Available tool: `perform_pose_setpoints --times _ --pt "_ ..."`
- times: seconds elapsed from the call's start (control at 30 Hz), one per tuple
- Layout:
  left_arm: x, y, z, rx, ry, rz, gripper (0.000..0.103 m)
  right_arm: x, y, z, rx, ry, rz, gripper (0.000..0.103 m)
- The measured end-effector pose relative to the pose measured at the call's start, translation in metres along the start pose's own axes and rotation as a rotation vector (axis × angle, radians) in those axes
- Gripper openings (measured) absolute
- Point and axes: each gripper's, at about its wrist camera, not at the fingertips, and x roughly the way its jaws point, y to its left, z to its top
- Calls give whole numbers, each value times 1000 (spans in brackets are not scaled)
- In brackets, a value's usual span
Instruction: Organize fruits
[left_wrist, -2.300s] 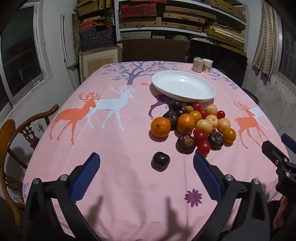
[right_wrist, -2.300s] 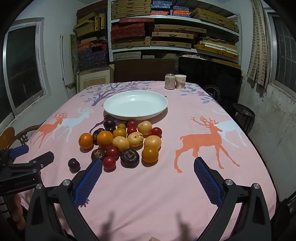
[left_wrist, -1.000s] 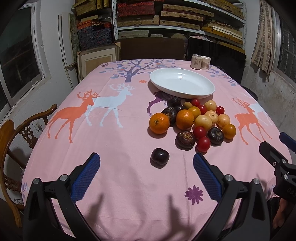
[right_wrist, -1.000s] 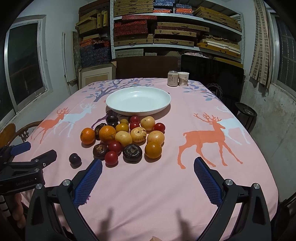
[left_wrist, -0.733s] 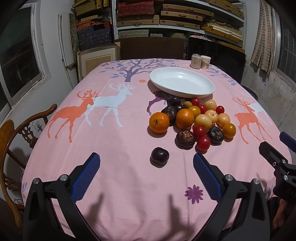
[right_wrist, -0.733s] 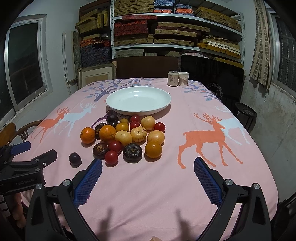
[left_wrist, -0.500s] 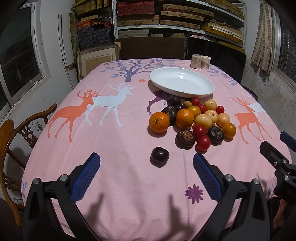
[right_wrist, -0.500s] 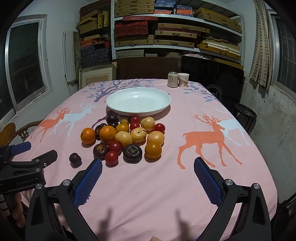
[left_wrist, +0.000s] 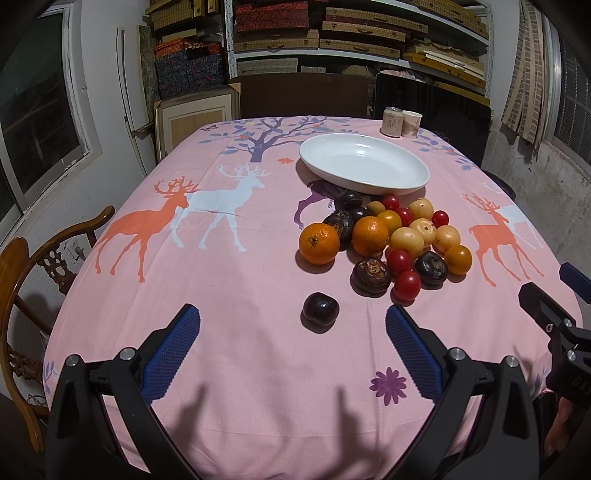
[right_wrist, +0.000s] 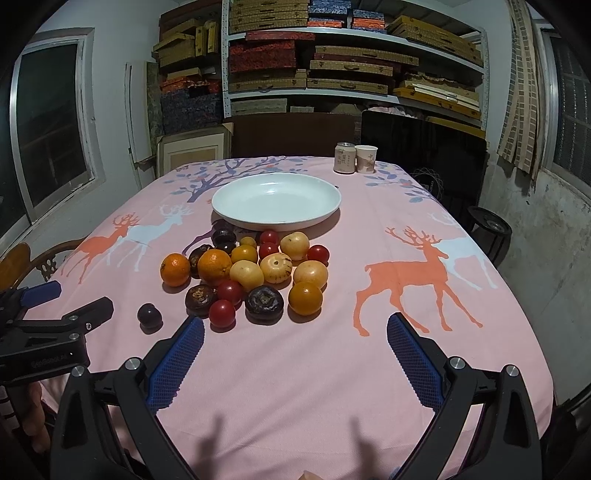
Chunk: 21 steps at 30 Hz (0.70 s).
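A pile of fruit (left_wrist: 388, 236) lies on the pink deer tablecloth: oranges, yellow and red small fruits, dark brown ones. It also shows in the right wrist view (right_wrist: 255, 273). A lone dark plum (left_wrist: 320, 308) lies apart, nearer me, also seen in the right wrist view (right_wrist: 149, 315). An empty white oval plate (left_wrist: 364, 163) (right_wrist: 276, 202) stands just behind the pile. My left gripper (left_wrist: 291, 321) is open and empty, just short of the plum. My right gripper (right_wrist: 295, 330) is open and empty, short of the pile.
A can (right_wrist: 343, 158) and a paper cup (right_wrist: 365, 158) stand at the table's far edge. A wooden chair (left_wrist: 26, 273) is at the table's left side. Shelves of boxes (right_wrist: 332, 66) fill the back wall. A dark stool (right_wrist: 489, 225) stands right of the table.
Both grippers have eased slightly forward toward the fruit since 2.3 s ago. Both stay open. No fruit has moved.
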Motion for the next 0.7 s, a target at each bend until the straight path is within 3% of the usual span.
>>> perform_pose_setpoints --times 0.33,0.7 --pt "4 2 -3 1 7 4 99 2 2 -1 -6 1 5 99" --pt "50 7 -7 21 111 -26 99 30 -15 -3 22 64 -9 99"
